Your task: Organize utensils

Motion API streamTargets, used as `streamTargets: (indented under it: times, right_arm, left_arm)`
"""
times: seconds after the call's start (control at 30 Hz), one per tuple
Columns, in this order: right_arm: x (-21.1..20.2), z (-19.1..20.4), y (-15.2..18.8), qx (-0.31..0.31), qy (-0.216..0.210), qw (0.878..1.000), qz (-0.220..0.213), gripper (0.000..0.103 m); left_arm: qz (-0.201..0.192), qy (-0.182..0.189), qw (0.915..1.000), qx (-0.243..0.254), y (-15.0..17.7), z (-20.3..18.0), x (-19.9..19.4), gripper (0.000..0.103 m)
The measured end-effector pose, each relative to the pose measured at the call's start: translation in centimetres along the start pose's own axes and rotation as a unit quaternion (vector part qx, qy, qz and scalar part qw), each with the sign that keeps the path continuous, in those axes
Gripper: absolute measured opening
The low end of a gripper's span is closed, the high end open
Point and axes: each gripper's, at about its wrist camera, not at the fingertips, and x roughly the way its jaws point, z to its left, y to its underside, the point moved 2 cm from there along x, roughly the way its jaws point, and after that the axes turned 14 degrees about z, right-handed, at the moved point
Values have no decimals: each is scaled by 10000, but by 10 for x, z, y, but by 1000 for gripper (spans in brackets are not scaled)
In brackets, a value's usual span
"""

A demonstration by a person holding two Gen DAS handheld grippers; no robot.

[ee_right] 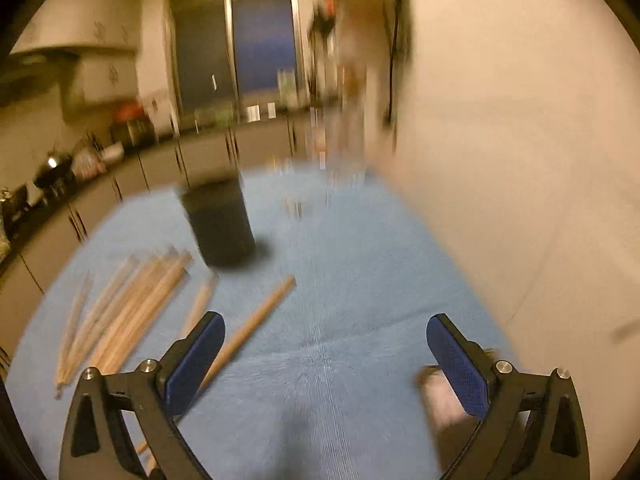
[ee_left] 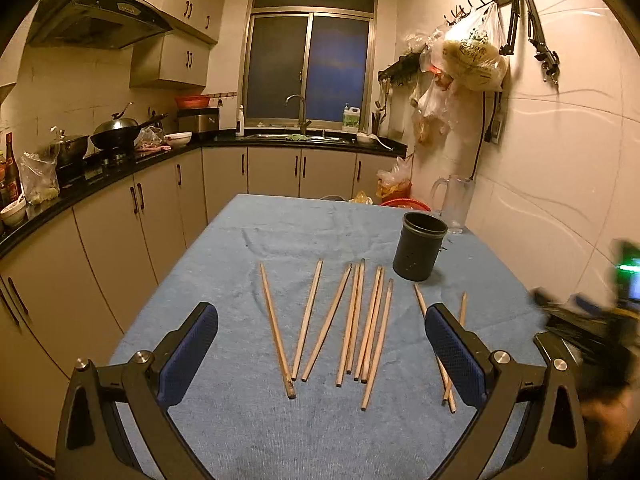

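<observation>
Several wooden chopsticks (ee_left: 352,320) lie spread on the blue cloth (ee_left: 280,232), pointing away from me. A dark cylindrical holder (ee_left: 418,246) stands upright behind them, to the right. My left gripper (ee_left: 320,352) hovers open above the near ends of the chopsticks, holding nothing. The right wrist view is blurred: the chopsticks (ee_right: 132,312) lie to the left, one chopstick (ee_right: 256,320) runs under the left finger, and the holder (ee_right: 220,220) stands beyond. My right gripper (ee_right: 324,360) is open and empty over bare cloth. It shows as a dark blur (ee_left: 588,328) at the left view's right edge.
A clear glass pitcher (ee_left: 454,202) stands at the table's far right corner by the tiled wall (ee_left: 560,160). Counters with a stove, pots and a sink line the left and back. Plastic bags (ee_left: 474,56) hang on wall hooks.
</observation>
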Motion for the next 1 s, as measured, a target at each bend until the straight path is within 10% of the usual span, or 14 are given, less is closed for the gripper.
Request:
streamTargets:
  times: [0.17, 1.0]
  right_arm:
    - [-99, 3, 58, 348, 140, 9891, -1422, 102]
    - [-135, 42, 97, -54, -121, 9887, -1494, 102]
  left_arm:
    - [-40, 43, 10000, -75, 9, 2, -8, 103]
    - [-87, -83, 9998, -145, 45, 18, -23, 103]
